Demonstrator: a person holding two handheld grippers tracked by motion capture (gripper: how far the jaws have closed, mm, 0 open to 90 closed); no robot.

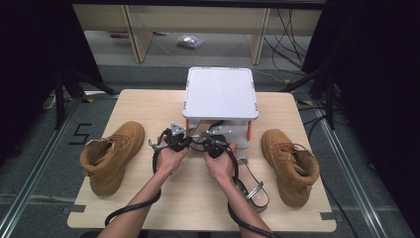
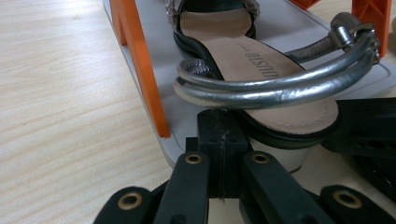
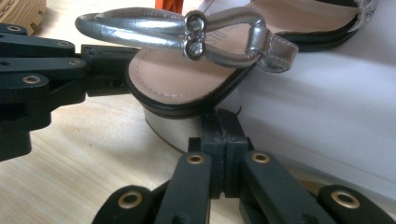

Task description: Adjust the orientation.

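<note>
Silver-strapped block-heel sandal: light, stiff-soled, straps floppy; best pushed at the heel. Left tool and right tool closed, empty, against it.

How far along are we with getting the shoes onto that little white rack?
One silver sandal lies on the rack's lower shelf, heel overhanging the front edge. Both claws, left claw and right claw, are shut at that heel, seemingly nudging it in. Left to do: the second sandal and two tan boots on the table.
</note>
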